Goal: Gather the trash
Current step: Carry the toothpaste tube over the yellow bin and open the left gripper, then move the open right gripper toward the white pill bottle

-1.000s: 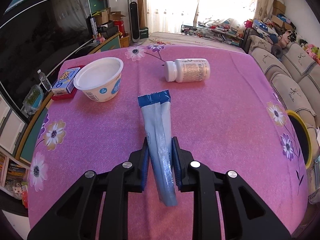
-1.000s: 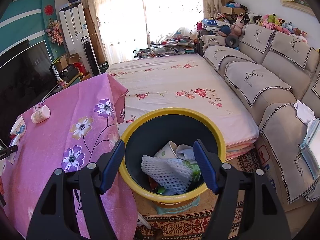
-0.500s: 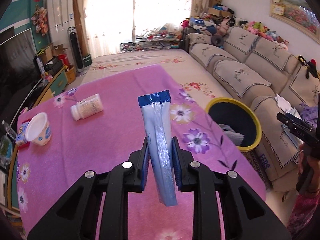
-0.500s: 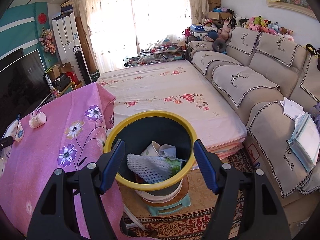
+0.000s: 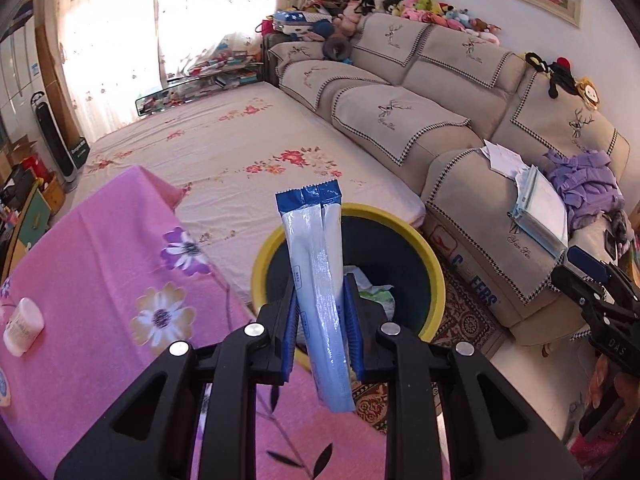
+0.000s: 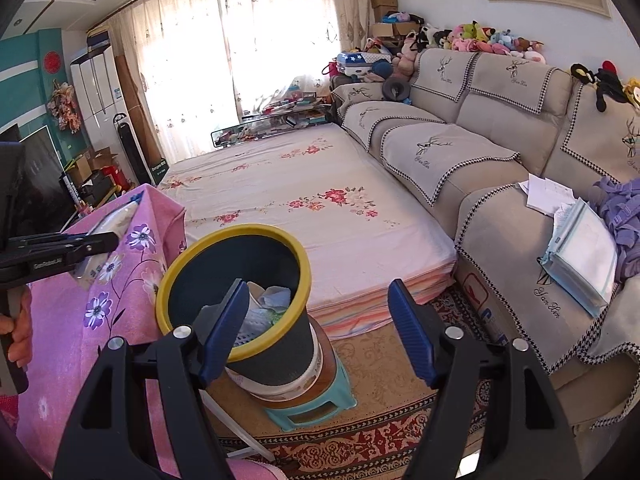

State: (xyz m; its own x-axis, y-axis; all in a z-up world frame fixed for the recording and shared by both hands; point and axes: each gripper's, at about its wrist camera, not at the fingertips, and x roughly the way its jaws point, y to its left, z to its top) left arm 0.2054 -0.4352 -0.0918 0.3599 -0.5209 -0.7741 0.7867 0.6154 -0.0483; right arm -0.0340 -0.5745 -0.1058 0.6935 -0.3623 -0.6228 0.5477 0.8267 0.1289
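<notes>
Left gripper (image 5: 322, 320) holds a long blue and white wrapper (image 5: 316, 272) between its two blue pads; the wrapper stands almost upright, with its dark blue end on top. Behind the wrapper is the trash bin (image 5: 434, 276) with a yellow rim, which already contains some trash. The bin stands on a turquoise stool (image 6: 316, 404), just beside the table with the pink flowered cloth (image 5: 100, 264). A white bottle (image 5: 22, 326) lies on this cloth. Right gripper (image 6: 318, 338) is wide apart and holds nothing, near the bin.
</notes>
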